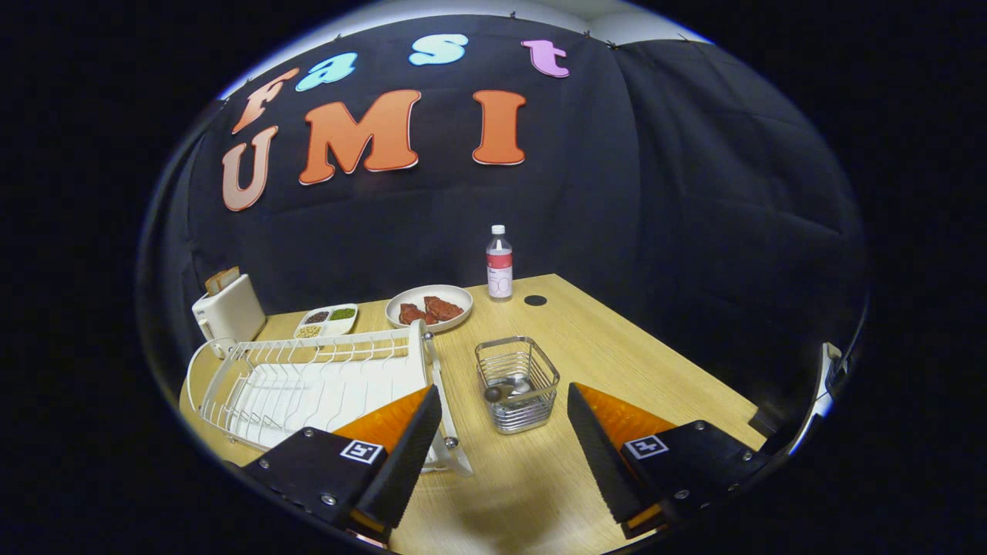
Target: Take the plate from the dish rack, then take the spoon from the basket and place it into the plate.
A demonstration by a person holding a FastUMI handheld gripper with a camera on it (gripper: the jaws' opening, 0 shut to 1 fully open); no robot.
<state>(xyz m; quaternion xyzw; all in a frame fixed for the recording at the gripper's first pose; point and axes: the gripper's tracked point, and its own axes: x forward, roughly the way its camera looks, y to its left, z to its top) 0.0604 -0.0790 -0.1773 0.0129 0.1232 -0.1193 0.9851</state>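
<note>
Surface: pale wooden table (617, 362) before a black cloth wall.
Gripper (501, 416): fingers spread wide, holding nothing.
Basket (517, 383): square wire, just ahead between the fingers; spoon (505, 391) inside, mostly hidden by wires.
Dish rack (308, 381): white, left of basket, partly behind one finger.
Plate (429, 307): beyond basket, holding red pieces.
Bottle (499, 264): label unreadable.

Pale wooden table (617, 347) against black cloth wall (694, 193)

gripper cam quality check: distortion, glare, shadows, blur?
Gripper view: strong fisheye bending of the table edges and dish rack; focus sharp out to the bottle; soft shadow under the open gripper; mild glints on the wire basket, no harsh glare.
</note>
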